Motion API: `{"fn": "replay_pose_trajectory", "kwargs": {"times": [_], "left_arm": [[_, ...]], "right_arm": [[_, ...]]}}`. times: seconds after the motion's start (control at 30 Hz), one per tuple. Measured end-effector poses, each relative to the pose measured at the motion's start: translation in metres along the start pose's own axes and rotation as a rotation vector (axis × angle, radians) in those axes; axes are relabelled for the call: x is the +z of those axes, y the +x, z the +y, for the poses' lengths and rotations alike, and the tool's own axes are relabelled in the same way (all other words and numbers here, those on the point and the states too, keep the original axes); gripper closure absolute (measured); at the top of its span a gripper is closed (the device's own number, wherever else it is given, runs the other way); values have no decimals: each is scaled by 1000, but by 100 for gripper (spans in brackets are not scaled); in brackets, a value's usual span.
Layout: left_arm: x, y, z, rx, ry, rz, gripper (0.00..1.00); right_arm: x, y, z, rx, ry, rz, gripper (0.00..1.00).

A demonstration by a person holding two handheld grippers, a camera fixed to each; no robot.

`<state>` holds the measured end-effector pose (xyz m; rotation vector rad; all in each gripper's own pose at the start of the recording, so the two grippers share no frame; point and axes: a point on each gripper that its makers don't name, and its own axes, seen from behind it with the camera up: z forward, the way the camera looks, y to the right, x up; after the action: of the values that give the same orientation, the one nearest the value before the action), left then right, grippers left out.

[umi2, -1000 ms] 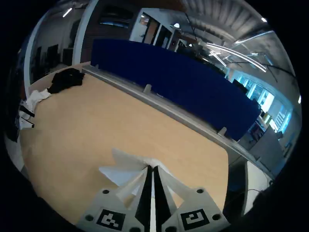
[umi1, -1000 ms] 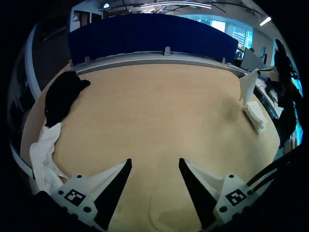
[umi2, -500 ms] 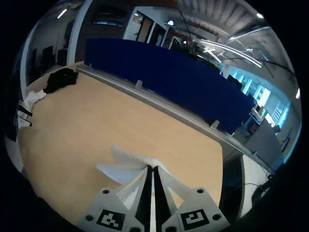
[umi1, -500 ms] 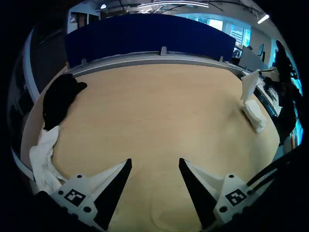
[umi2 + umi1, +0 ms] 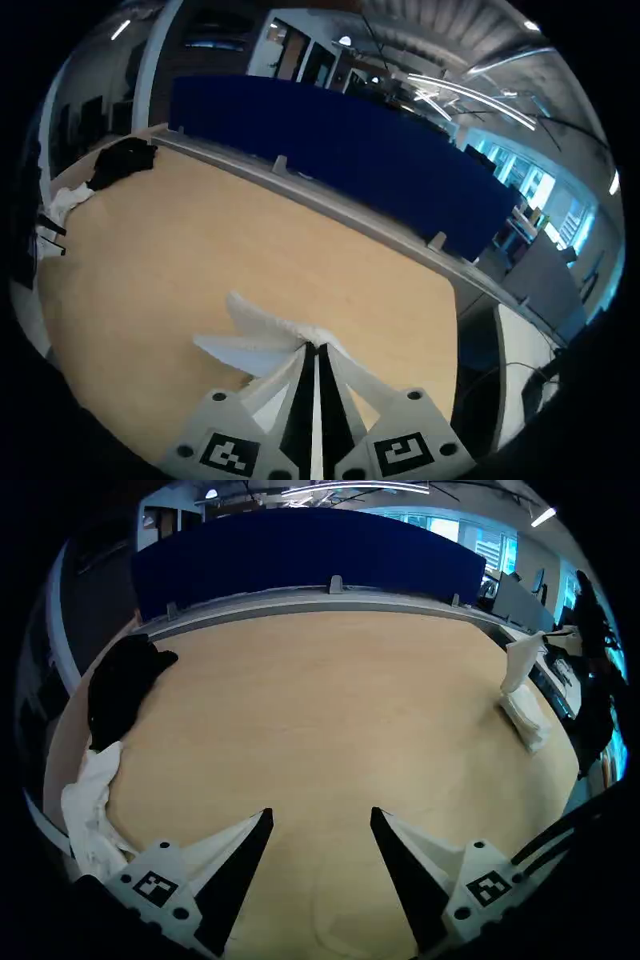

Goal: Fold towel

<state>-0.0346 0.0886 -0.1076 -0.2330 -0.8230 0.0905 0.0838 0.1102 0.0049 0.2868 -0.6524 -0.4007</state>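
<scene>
In the right gripper view my right gripper is shut on a white towel, whose loose corners fan out to the left above the wooden table. The left gripper view shows that same towel hanging at the far right, just above a folded white towel lying on the table. My left gripper stands open over the near part of the table, with nothing between its fingers.
A black cloth lies at the table's left edge, with a crumpled white cloth just in front of it; both also appear as the black cloth and white cloth. A blue partition runs along the far edge.
The hanging towel in the right gripper has shifted a little to the right and lower, closer to the folded towel. The left gripper has barely moved.
</scene>
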Motion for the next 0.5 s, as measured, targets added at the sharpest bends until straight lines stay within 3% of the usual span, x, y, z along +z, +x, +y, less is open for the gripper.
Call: {"fn": "replay_pose_trajectory", "kwargs": {"times": [0.5], "left_arm": [[-2,-5,-2,1,2,-3,10]], "right_arm": [[-29,-93,12,68,-63,-135,97]]}}
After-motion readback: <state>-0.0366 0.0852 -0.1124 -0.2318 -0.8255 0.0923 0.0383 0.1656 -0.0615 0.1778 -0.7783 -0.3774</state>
